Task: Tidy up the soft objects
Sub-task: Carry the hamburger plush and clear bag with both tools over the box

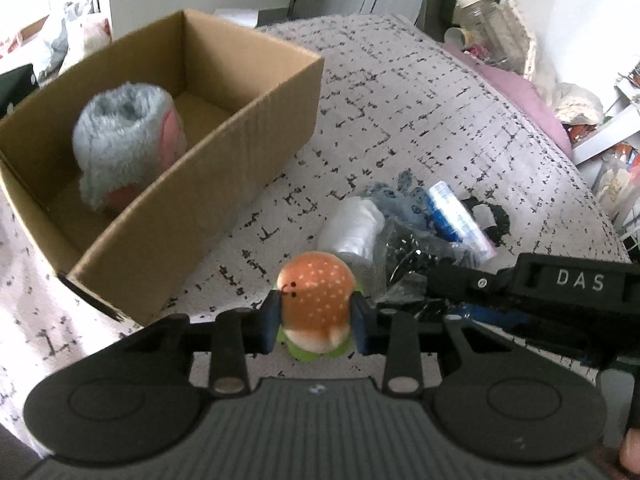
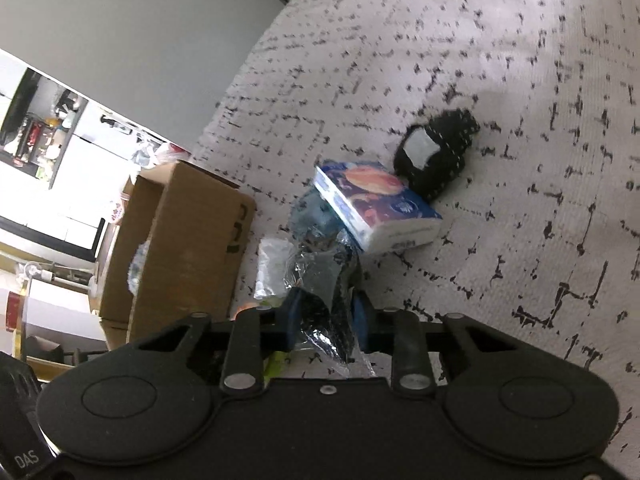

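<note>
My left gripper (image 1: 316, 322) is shut on a plush burger toy (image 1: 316, 296) with an orange bun and a green edge, held above the patterned bedspread. An open cardboard box (image 1: 256, 120) stands at the left with a fluffy grey and pink plush (image 1: 124, 140) inside. My right gripper (image 2: 325, 322) is shut on a clear plastic bag of dark items (image 2: 320, 280); its black body also shows in the left wrist view (image 1: 540, 292). A heap holds a white bag (image 1: 354, 224), a blue-grey plush (image 1: 400, 200), a tissue pack (image 2: 376, 208) and a black sock bundle (image 2: 436, 156).
The bedspread (image 2: 520, 80) is white with black marks. Cluttered shelves and bottles (image 1: 480, 12) stand beyond the bed's far right edge, and a purple cloth (image 1: 524, 96) lies along it. The box also shows in the right wrist view (image 2: 188, 248).
</note>
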{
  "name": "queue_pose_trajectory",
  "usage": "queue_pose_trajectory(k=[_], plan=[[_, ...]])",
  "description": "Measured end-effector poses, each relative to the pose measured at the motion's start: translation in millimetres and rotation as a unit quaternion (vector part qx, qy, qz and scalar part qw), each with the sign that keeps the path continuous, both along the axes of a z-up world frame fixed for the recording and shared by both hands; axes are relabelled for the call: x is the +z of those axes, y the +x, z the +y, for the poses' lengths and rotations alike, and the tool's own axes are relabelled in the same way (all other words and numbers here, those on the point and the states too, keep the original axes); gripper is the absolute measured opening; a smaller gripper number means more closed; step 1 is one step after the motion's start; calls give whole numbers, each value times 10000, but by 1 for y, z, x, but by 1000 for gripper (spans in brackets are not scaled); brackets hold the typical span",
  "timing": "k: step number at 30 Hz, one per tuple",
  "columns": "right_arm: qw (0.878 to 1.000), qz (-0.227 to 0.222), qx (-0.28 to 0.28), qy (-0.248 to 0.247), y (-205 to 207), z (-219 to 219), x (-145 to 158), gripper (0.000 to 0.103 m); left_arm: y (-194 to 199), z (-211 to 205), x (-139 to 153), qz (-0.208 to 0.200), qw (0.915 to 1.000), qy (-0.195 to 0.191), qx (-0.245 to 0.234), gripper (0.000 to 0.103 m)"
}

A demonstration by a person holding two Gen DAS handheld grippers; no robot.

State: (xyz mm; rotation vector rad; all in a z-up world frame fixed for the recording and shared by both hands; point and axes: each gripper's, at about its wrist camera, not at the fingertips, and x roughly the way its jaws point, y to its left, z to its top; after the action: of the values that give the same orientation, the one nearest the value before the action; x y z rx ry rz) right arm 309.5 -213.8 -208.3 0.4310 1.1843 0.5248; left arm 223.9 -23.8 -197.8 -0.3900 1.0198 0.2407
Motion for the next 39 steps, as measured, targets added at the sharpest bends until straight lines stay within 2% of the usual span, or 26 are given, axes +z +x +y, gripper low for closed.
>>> queue_pose_trajectory(k=[11,19,28,39], plan=[[9984,-541,19,156,-13,-11,35,27,-27,-5,48,-497,9986,136,73,34],[9952,-955,121,167,-26,-9,59,27,-48,9,80,-748,9966,242,238,34],[9915,-1295,95,45,-45,1,79,27,-66,28,102,-971,9943,276,340,34],[9875,-1566,141,-110,-50,27,98,27,-77,70,118,-1149,9913,214,604,34]])
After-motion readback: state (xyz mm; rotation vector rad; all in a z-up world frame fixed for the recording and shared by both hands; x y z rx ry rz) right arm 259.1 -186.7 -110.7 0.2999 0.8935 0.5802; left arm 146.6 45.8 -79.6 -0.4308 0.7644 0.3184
